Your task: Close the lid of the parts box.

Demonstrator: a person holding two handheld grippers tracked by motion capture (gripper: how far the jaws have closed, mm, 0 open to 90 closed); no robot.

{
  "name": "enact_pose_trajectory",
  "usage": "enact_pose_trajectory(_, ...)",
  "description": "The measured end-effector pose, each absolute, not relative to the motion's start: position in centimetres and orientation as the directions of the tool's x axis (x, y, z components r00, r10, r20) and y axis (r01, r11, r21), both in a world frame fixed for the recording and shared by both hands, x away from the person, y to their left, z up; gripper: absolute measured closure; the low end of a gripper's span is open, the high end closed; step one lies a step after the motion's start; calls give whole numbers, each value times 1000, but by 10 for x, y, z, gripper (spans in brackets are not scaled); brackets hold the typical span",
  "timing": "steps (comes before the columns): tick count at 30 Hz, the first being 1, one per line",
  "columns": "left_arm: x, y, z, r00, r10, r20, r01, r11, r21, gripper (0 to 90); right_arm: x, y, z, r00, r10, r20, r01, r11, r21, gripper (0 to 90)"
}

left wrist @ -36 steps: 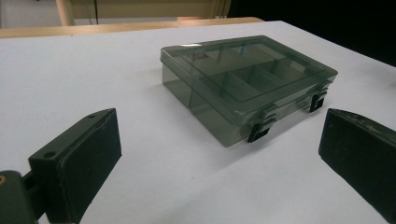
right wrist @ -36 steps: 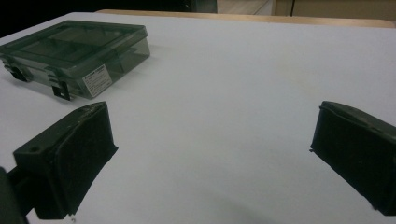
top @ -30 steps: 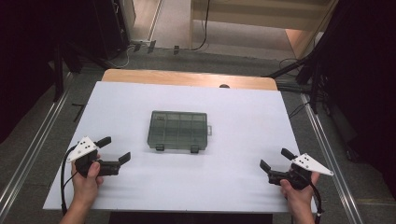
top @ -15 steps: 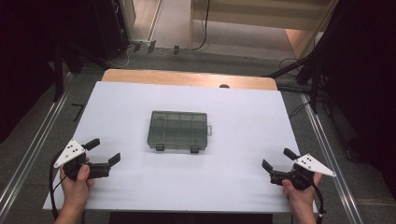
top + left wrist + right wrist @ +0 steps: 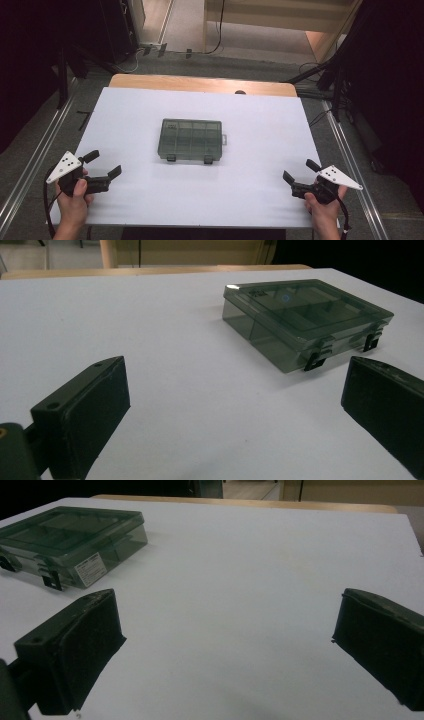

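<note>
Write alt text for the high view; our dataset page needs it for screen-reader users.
A closed, smoky-clear compartment box sits mid-table on a white sheet. A person's left gripper and right gripper rest near the front corners, jaws open, both apart from the box.

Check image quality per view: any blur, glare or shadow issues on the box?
High view: soft, box dim but readable, surroundings dark. Left gripper view: box fairly sharp, small glint on its lid, shadow under its near edge; near claw pads blurred. Right gripper view: box at frame edge, label legible as a patch only.
</note>
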State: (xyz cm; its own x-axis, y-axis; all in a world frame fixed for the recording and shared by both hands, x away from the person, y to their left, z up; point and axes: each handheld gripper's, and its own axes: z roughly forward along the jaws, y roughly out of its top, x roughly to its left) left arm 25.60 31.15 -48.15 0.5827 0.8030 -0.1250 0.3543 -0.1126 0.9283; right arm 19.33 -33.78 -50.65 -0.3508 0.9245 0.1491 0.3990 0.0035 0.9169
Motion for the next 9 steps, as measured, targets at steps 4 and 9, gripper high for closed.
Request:
enact_pose_trajectory(4, 258, 313, -483, 573, 809, -132, 366, -108, 924, 0, 193, -338, -507, -351, 925, 148, 401, 5, 916, 0)
enact_pose_trajectory(9, 259, 313, -484, 574, 809, -130, 367, -112, 923, 0, 192, -339, -507, -349, 925, 148, 402, 5, 916, 0)
